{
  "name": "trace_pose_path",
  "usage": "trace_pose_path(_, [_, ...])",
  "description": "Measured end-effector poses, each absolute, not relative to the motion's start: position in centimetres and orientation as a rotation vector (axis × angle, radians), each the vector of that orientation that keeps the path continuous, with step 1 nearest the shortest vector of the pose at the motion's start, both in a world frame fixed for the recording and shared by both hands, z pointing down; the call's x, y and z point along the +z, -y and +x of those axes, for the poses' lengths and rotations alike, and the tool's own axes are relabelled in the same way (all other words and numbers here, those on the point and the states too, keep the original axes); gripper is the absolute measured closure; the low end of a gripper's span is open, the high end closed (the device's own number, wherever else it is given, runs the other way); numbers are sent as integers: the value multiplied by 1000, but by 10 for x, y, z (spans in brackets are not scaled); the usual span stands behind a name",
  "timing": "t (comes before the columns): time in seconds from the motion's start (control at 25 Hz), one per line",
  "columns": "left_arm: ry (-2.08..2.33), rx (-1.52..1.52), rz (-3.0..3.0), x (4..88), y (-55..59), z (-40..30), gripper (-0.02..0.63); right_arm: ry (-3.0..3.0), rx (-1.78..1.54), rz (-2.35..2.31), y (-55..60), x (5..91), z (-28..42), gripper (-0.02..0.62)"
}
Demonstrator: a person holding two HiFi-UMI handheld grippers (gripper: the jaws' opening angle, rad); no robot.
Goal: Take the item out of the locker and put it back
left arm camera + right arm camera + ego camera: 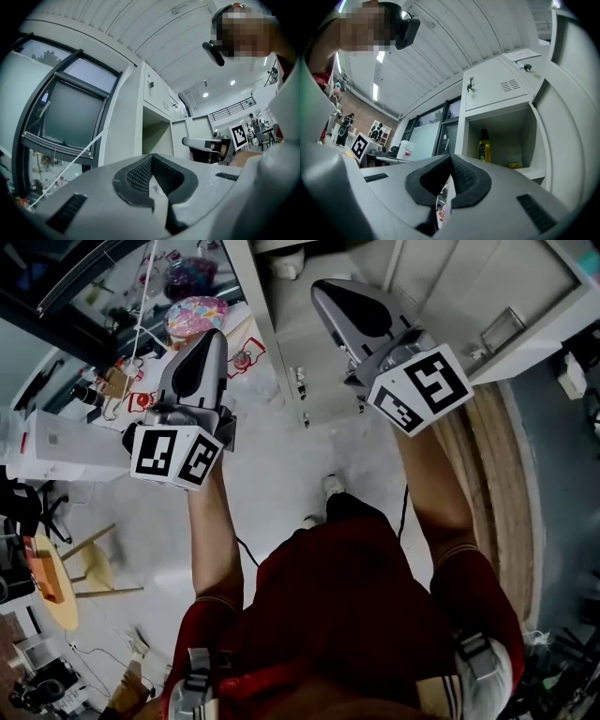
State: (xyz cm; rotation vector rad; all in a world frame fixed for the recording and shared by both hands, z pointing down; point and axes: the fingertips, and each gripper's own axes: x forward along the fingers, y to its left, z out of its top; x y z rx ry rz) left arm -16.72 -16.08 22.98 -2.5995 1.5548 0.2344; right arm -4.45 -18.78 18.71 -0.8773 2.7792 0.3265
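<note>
Head view looks steeply down onto the floor (272, 465). Left and right gripper views both tilt upward from low down, sharing the nearby open locker (497, 89) ahead.

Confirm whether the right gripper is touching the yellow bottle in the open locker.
Apart. The right gripper view shows the right gripper shut and empty, while the yellow bottle stands back inside the locker, well beyond its tips.

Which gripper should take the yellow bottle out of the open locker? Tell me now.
Right. The right gripper looks straight into the open locker at the yellow bottle; the left gripper sees the locker side-on, bottle hidden.
</note>
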Motion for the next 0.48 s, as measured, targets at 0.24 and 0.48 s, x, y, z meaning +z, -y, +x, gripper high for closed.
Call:
trace_pose_path(0.24, [-1624,229,-2537,225,194,-167,600,-2805,302,-823,234,183,-46,596])
trace_pose_path(0.48, [-1690,241,-2485,222,216,-168,600,-2838,277,-809,270,180,-49,503])
